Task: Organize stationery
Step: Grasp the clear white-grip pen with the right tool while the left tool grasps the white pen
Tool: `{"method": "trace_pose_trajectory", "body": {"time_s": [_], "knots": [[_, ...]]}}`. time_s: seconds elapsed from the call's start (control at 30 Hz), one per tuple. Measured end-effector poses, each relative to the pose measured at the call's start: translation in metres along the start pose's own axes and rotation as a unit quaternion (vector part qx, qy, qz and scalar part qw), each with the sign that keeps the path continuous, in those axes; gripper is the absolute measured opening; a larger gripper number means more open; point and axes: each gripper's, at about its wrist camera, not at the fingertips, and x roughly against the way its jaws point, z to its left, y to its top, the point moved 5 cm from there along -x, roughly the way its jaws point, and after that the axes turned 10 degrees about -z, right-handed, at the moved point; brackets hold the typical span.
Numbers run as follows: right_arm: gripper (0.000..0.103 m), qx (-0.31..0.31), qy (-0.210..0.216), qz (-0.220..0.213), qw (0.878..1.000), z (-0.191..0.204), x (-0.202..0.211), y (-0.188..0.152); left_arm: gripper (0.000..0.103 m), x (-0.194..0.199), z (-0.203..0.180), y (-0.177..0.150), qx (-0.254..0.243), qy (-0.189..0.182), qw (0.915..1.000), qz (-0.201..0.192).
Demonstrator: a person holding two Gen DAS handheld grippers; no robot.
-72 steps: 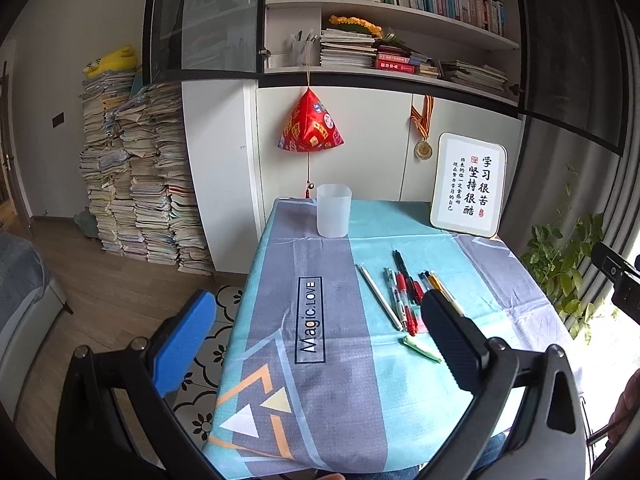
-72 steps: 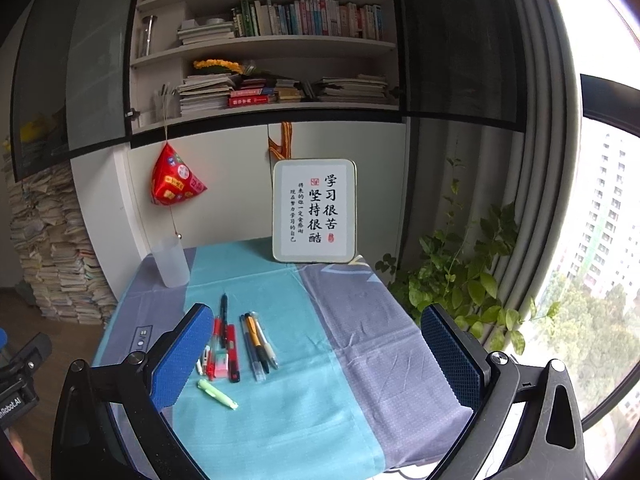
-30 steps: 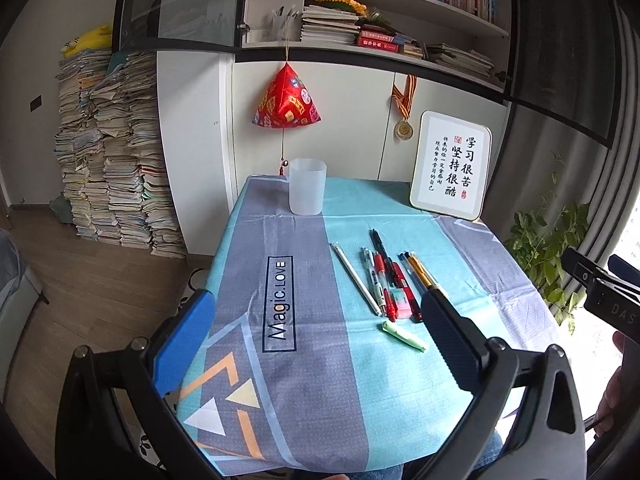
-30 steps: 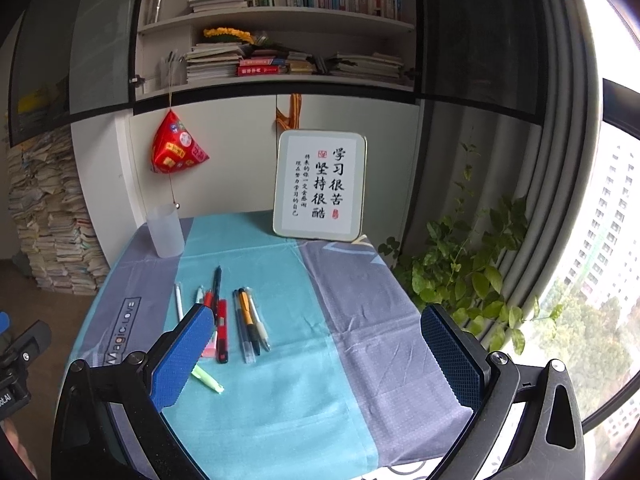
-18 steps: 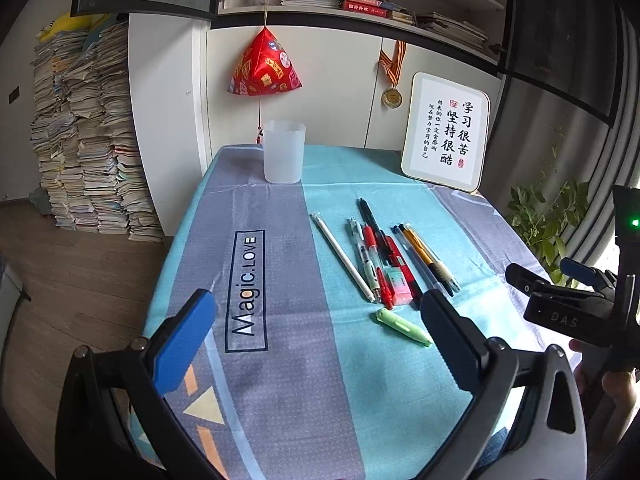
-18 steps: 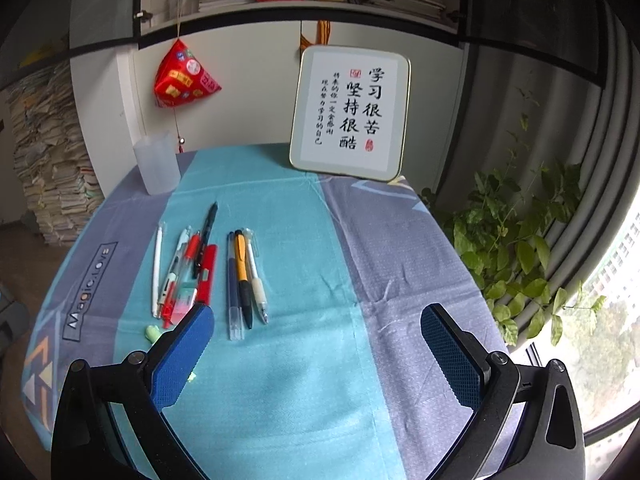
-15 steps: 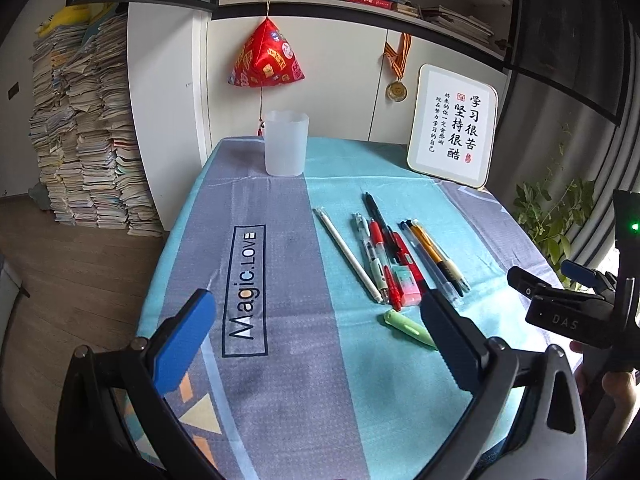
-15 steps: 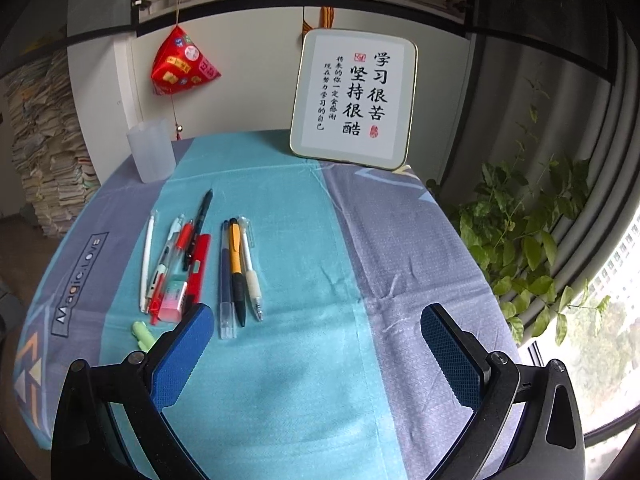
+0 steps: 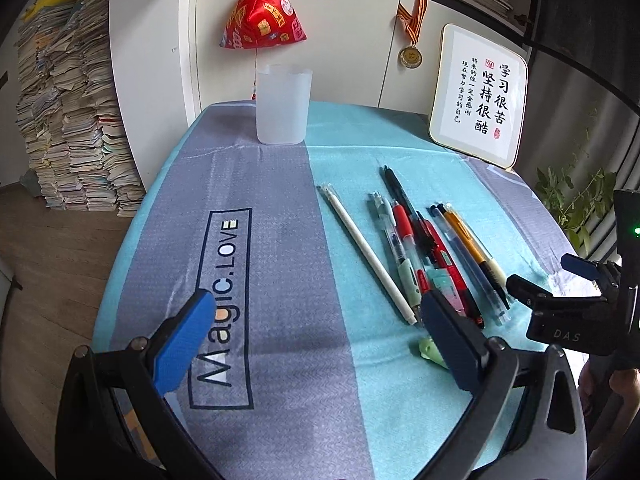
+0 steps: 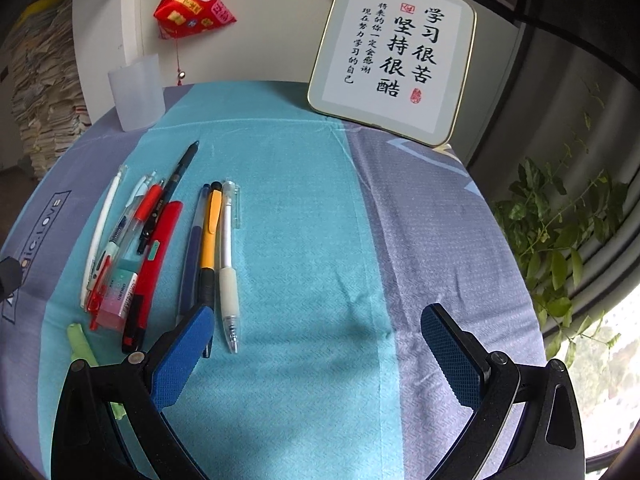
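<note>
Right wrist | pens (image 10: 208, 240) – mixed colours, side by side | both grippers (image 10: 320, 336) (image 9: 316, 320) spread, empty

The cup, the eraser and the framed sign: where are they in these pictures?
cup (image 9: 283, 110): left wrist view, middle of its frosted wall.
eraser (image 10: 118, 295): right wrist view, on its printed sleeve.
sign (image 10: 394, 54): right wrist view, on its white face.
</note>
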Motion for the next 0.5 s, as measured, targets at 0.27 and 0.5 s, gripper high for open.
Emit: {"method": "trace_pose_trajectory", "body": {"time_s": [0.27,0.5], "knots": [[0.103,0.018,-0.002,0.010,1.000,0.006,-0.018,0.002,0.102,-0.011,0.001,-0.004,-0.001,0.001,0.9999,0.010],[0.089,0.012,0.042,-0.010,0.999,0.018,-0.025,0.009,0.102,-0.013,0.004,-0.003,-0.002,0.018,0.9998,0.010]]}}
